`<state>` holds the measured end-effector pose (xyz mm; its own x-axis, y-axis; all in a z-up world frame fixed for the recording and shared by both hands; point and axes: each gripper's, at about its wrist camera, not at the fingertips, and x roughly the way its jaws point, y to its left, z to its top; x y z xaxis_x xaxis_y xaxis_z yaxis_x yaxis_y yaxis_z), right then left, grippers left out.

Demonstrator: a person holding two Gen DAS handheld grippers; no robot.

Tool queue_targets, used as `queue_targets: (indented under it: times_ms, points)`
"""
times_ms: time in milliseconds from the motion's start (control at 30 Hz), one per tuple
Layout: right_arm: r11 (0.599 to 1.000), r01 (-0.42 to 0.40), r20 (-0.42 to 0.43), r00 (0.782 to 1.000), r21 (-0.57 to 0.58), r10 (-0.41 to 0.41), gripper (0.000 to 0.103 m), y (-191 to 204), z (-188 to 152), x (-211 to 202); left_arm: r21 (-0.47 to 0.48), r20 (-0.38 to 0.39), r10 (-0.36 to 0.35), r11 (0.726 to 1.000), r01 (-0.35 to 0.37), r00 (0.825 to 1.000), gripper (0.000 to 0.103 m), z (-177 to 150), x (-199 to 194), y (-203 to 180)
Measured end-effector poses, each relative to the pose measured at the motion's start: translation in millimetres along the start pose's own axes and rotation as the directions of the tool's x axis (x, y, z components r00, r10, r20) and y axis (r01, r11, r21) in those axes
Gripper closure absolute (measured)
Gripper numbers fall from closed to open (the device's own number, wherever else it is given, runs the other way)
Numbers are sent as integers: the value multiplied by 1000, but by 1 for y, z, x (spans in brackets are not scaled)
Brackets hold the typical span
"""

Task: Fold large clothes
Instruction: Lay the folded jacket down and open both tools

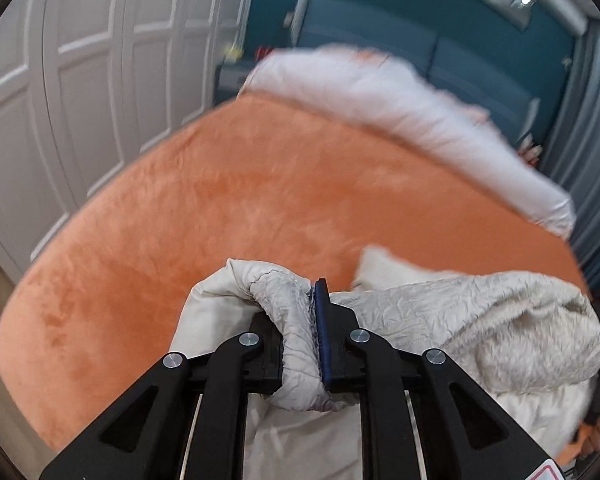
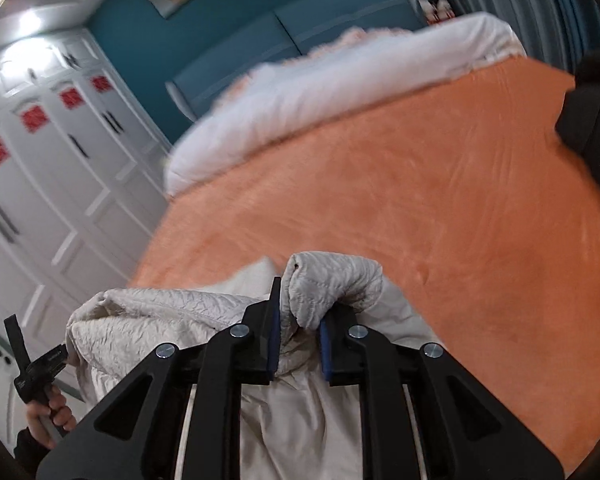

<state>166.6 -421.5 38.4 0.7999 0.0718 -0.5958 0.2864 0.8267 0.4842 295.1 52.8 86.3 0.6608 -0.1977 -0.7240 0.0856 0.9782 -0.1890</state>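
Garment: cream quilted coat (image 1: 440, 312) with a fleecy lining, bunched at 6 o'clock in both wrist views, over the near edge of the bed; in the right wrist view (image 2: 148, 320) it spreads toward 8 o'clock.
Left gripper (image 1: 316, 344): fingers narrow, clamped on a rolled fold of the coat's edge; blue pad (image 1: 323, 336) pressed against the fabric at 6 o'clock.
Right gripper (image 2: 298, 340): fingers partly closed, pinching a rolled fold of the coat (image 2: 332, 284) that bulges above the pads at 6 o'clock.
Left hand (image 2: 50, 416): seen in the right wrist view at 8 o'clock, wrapped round the black handle of the other gripper, beside the coat's edge.
Bed cover: orange plush blanket (image 1: 260, 208) fills the centre of both views; the coat lies partly on it at its near edge.
Bedding: white duvet (image 1: 400, 112), folded back across the far end of the blanket, toward 1 o'clock in the left wrist view and 12 o'clock in the right (image 2: 320, 92).
Storage: white panelled wardrobe (image 1: 80, 80), doors shut, contents not visible; at 10 o'clock. Red paper squares (image 2: 32, 118) sit on its upper doors.
Backdrop: teal headboard (image 1: 400, 40) at 12 o'clock, beyond the duvet.
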Motion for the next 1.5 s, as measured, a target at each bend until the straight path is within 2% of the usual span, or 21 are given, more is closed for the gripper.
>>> queue_targets:
  times_ms: [167,233,367,500,667,767,833,867,900,933,967,1000,1033,1067,1100,1167,1267,1333,1400,1500]
  points:
    - [994,108,-74,991,-23,-109,84,-12,-17,67,-8,-100,48,999,-49,994,86,-23,79,12]
    - [992,128,-91,988,-12,-129,84,-22,-25,88,13,-93,64,998,-63,994,86,-33,93,11]
    - [992,126,-116,985,10,-124,83,-34,-36,113,31,-47,72,997,-71,996,86,-49,105,8]
    - [993,114,-93,990,29,-110,82,-40,-45,123,-27,-11,31,999,-32,999,86,-57,115,11]
    - [994,92,-85,993,58,-87,81,-48,-50,125,-65,-9,-10,998,9,1000,86,-56,125,17]
    - [994,67,-92,994,82,-59,80,-51,-49,121,-72,-13,-27,997,26,1000,86,-53,118,20]
    - [994,56,-112,993,97,-45,77,-51,-41,108,-58,-17,-20,998,19,1000,84,-47,102,21]
    - [993,30,-102,995,115,-18,71,-51,-36,91,-54,-12,-24,998,23,1000,81,-43,89,24]
    - [992,10,-68,998,126,-2,54,-53,-33,71,-63,7,-49,997,49,999,79,-39,67,30]
    - [992,-1,-24,1000,128,4,45,-54,-32,54,-71,29,-69,995,71,997,73,-36,51,35]
    - [992,-1,35,999,124,-3,38,-55,-30,31,-76,66,-83,993,88,994,58,-32,26,42]
    - [993,9,65,998,118,-17,38,-55,-30,18,-77,103,-53,995,61,993,44,-28,10,46]
    - [994,16,85,996,108,-25,38,-54,-28,5,-76,189,2,997,13,982,32,-24,-17,49]
    - [996,14,101,995,92,-23,41,-50,-27,-5,-57,257,7,998,8,966,32,-19,-36,49]
    - [998,3,113,994,57,-9,46,-38,-27,-13,-31,294,6,1000,3,956,32,-15,-49,45]
    - [999,-19,105,994,-30,22,51,-7,-27,-13,29,329,6,999,-17,944,32,-4,-65,25]
    - [984,-37,50,998,-172,46,59,45,-33,13,102,295,-73,994,44,953,31,0,-57,-13]
    - [952,-23,2,1000,-304,24,62,84,-45,41,169,215,-117,982,82,970,31,-5,-30,-50]
    - [918,-13,-51,999,-396,-8,68,110,-57,73,226,145,-120,970,85,982,31,-15,4,-79]
    - [890,34,-88,993,-455,-83,70,118,-66,112,248,79,-62,968,41,995,31,-28,54,-98]
